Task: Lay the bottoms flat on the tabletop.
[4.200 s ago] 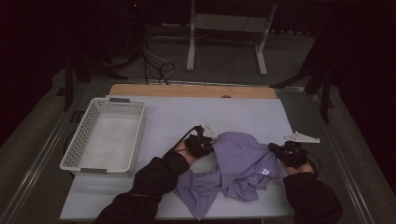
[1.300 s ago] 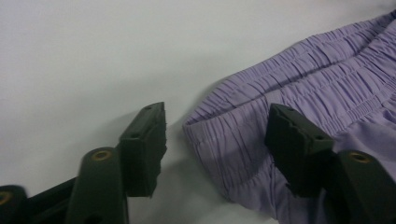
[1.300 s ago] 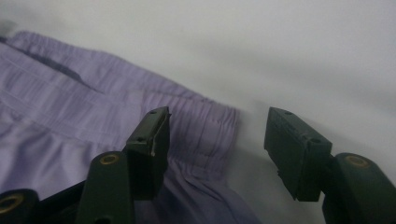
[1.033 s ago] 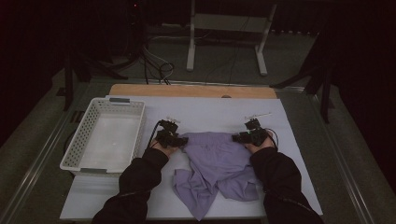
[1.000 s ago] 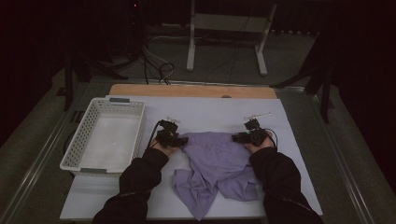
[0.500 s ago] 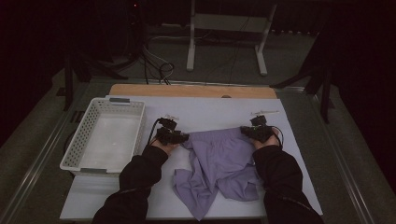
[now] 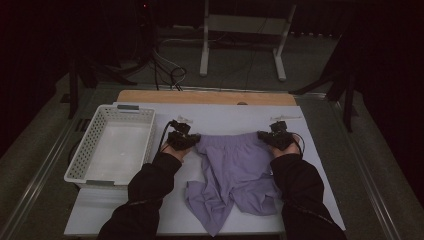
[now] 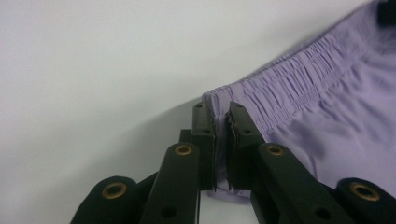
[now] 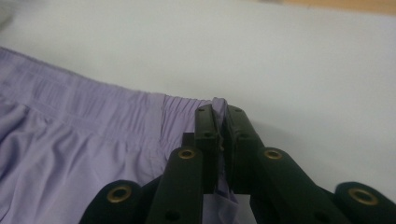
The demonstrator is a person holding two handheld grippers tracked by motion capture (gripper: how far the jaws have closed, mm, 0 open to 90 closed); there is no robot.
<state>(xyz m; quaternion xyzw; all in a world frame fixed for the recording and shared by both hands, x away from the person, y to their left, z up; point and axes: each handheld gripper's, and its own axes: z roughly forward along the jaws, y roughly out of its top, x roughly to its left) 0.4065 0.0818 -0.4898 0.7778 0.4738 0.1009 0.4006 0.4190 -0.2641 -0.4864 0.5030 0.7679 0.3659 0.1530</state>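
Observation:
A pair of lilac shorts [image 7: 232,172] lies on the white table top, its elastic waistband [image 7: 227,139] stretched straight between my two grippers. My left gripper [image 7: 196,141] pinches the waistband's left corner [image 8: 219,100]; its jaws have just been closing, and in the left gripper view [image 8: 222,122] the fabric is clamped between the pads. At the waistband's right corner [image 9: 217,103] my right gripper [image 7: 264,138] is shut on the cloth too, and the right gripper view [image 9: 220,122] has the fabric squeezed between its pads. The legs of the shorts trail crumpled toward the near edge.
A white perforated basket [image 7: 112,145] with nothing in it stands at the table's left. Beyond the white table top [image 7: 230,117] a wooden strip [image 7: 205,97] runs along the far edge. On the floor behind are cables and a metal stand [image 7: 242,35].
Both grippers have moved apart and slightly up, pulling the waistband taut and straight. The shorts, bunched a second ago, now spread flatter between the hands.

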